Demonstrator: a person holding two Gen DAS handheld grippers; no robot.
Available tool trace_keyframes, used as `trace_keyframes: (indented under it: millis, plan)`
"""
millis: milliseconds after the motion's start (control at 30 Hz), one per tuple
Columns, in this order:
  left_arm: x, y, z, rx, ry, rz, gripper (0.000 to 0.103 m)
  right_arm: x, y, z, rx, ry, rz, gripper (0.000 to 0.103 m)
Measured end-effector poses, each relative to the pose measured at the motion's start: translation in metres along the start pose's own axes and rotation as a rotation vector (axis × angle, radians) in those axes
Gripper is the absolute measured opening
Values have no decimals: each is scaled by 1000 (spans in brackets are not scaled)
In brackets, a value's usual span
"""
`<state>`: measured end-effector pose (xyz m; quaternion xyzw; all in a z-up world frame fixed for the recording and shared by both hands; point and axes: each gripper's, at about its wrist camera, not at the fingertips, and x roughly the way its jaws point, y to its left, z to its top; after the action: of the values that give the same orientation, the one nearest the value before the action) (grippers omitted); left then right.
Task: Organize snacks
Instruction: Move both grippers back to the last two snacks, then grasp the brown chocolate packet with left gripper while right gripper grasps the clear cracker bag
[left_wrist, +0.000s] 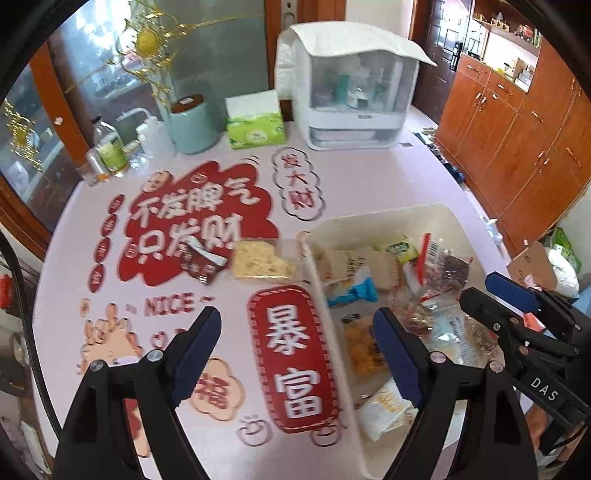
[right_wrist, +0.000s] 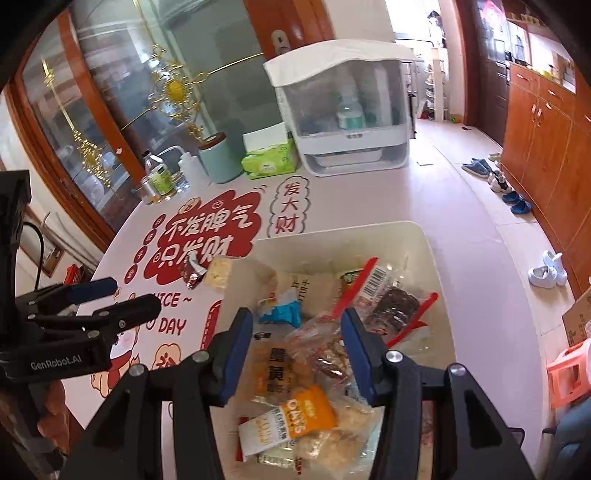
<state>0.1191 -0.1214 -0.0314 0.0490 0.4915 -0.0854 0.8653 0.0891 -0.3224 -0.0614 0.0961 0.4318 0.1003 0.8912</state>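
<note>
A cream bin (left_wrist: 388, 218) holds several wrapped snacks, among them a blue pack (left_wrist: 354, 291) and an orange oat pack (right_wrist: 306, 413). Left of the bin, a yellow cracker pack (left_wrist: 264, 260) and a brown wrapper (left_wrist: 201, 264) lie on the table. My left gripper (left_wrist: 295, 317) is open and empty above the bin's left wall and the red sticker. My right gripper (right_wrist: 297, 321) hovers over the snacks in the bin (right_wrist: 332, 230), its jaws apart with nothing pinched. Each gripper also shows in the other view: the right gripper (left_wrist: 491, 295) and the left gripper (right_wrist: 122, 295).
The pink table (left_wrist: 362, 173) carries red printed stickers. At its back stand a white storage box (left_wrist: 351, 92), a green tissue pack (left_wrist: 255, 125), a mint canister (left_wrist: 192, 125) and bottles (left_wrist: 109, 147). To the right, the table edge drops to a floor with shoes (right_wrist: 517, 201) and wooden cabinets.
</note>
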Motion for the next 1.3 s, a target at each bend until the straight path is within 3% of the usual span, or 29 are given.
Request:
trace_keyframes:
  millis: [233,467,567,700,833,1100,1300]
  plan:
    - [-38,64,23,-3,-53,149,89,-1,40,23,-104,-16,51,50]
    - [-58,125,58,-4,-106,283,93,13,89,80,-234,-11,126,51]
    - [-51,144,78,-17,-104,296,94,35,116,105,-339,35,159,62]
    - [-14,164,100,-52,-43,271,94,79,143,124,-463,126,197,66]
    - [45,172,108,-78,46,251,94,133,158,123,-581,206,185,66]
    - [166,170,86,-57,259,185,94,221,164,89,-792,437,179,66]
    - [233,179,72,-73,370,159,94,258,170,76,-860,559,190,66]
